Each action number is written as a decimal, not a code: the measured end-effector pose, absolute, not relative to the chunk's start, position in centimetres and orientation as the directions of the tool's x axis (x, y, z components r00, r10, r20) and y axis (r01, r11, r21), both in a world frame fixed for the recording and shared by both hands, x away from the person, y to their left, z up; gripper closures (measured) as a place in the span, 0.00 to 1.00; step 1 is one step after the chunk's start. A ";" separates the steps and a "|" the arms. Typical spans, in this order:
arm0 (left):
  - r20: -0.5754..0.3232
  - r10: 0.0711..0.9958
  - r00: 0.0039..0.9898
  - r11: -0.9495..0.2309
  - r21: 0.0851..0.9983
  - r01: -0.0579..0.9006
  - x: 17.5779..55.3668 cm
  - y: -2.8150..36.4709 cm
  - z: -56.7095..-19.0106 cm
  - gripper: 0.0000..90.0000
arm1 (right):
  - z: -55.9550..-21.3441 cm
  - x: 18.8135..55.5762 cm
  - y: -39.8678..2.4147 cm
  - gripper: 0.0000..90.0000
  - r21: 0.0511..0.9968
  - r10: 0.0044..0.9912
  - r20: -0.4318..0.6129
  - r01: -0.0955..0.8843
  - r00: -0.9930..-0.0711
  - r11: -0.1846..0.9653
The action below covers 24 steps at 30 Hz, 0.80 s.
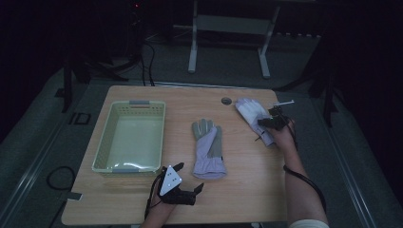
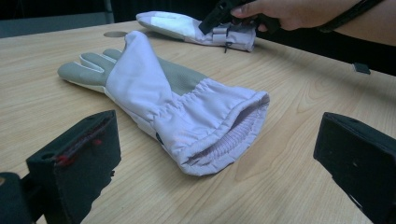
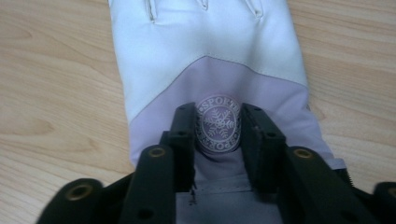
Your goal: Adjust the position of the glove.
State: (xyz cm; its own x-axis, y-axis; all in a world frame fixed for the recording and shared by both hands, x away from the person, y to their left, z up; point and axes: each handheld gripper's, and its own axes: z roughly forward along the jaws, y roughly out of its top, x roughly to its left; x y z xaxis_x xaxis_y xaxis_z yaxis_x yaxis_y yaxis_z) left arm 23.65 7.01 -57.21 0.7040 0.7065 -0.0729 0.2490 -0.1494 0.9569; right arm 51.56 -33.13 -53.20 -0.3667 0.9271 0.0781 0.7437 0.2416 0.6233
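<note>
Gloves lie on the light wooden table. At the left sits a pale green plastic basket with holes in its walls. Near the front edge, the left gripper rests low, its jaws wide apart and holding nothing. It faces the open cuff of the purple and grey glove lying flat in the middle. Far right, the person's right arm reaches forward. The right gripper pinches a fold of the white and purple glove at its round snowflake badge. That glove's cuff is hidden under the hand.
</note>
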 end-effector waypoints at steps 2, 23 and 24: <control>-0.072 0.706 0.705 -0.151 0.957 0.249 23.6 7.0 -57.2 0.01 | -53.1 51.3 -33.2 0.81 0.634 0.935 0.095 0.745 -0.342 0.207; -0.061 0.705 0.707 -0.159 0.957 0.241 23.6 6.9 -57.2 0.01 | -43.9 42.1 -31.6 0.87 0.742 0.965 0.158 0.670 -0.211 0.025; -0.062 0.705 0.707 -0.159 0.957 0.242 23.6 6.9 -57.2 0.01 | -43.6 41.5 -31.4 0.87 0.743 0.966 0.158 0.669 -0.207 0.021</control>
State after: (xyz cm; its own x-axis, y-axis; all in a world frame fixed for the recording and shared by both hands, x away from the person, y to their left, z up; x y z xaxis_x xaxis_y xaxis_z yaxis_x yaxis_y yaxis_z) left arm 23.59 6.93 -57.20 0.7070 0.7045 -0.0616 0.2421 -0.1593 0.9571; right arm 41.53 -31.44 -43.59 -0.2066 0.9656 0.1581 0.6686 0.0214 0.7433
